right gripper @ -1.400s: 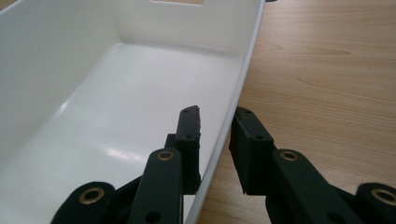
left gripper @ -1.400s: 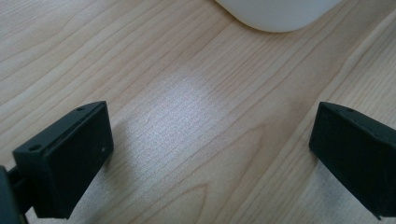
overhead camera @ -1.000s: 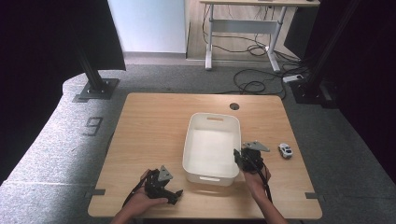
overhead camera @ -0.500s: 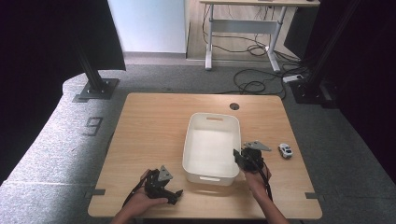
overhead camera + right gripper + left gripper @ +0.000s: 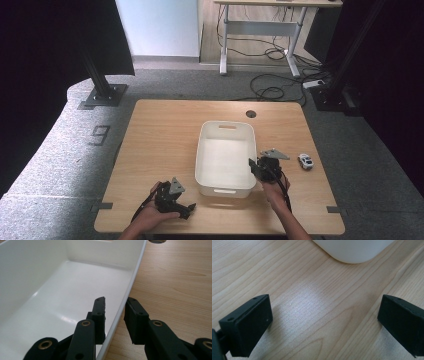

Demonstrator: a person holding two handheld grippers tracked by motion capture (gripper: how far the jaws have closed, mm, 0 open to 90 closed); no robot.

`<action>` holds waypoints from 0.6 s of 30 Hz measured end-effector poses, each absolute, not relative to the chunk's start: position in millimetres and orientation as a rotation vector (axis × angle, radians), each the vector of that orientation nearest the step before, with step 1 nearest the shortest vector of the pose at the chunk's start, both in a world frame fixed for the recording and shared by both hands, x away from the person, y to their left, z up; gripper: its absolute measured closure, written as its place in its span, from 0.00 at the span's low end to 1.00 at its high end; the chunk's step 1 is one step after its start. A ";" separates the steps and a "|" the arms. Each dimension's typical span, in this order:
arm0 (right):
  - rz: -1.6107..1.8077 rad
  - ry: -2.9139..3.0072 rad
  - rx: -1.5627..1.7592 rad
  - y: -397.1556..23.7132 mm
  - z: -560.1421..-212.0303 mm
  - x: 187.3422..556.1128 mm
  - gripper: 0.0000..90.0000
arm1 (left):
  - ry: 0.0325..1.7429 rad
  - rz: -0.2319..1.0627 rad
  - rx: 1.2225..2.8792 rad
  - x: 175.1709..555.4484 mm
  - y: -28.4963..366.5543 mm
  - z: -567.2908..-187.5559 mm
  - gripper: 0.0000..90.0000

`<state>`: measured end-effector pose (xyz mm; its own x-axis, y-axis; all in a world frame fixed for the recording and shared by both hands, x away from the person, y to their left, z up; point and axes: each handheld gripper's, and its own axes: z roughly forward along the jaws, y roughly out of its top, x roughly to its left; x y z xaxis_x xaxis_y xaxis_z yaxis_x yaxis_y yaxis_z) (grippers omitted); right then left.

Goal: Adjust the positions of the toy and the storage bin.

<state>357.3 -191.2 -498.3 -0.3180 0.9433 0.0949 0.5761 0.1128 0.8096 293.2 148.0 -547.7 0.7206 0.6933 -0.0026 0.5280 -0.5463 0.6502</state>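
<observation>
White plastic bin [image 5: 223,159] mid-table, R gripper [image 5: 114,312] straddling its right rim, jaws a bit apart, pads not pressing, L gripper [image 5: 324,315] wide open over bare tabletop [image 5: 317,302] nr bin corner, toy car [image 5: 305,161] off to right

Left claw [image 5: 186,206] gaping, right claw [image 5: 115,315] nearly closed.

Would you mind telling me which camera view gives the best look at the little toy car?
The high view: the toy car sits whole on the table, right of the white bin. The left and right gripper views look at wood and bin instead.
</observation>
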 end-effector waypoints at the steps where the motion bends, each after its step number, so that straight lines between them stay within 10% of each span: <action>1: 1.087 1.948 1.473 -191.2 -498.3 357.3 0.78 | 0.922 0.337 2.284 293.2 148.0 -547.7 0.00; 6: 1.147 1.966 1.432 -197.0 -497.2 357.2 0.57 | 0.920 0.335 2.286 292.9 148.1 -547.6 0.00; 18: 1.203 2.010 1.298 -200.4 -492.7 351.2 0.45 | 0.922 0.334 2.287 291.7 148.4 -547.5 0.00</action>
<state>351.2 -200.4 -492.7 -0.4492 0.8901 0.0768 0.4883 0.1726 0.8554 291.7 148.4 -547.5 0.7216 0.6923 -0.0036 0.5291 -0.5481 0.6478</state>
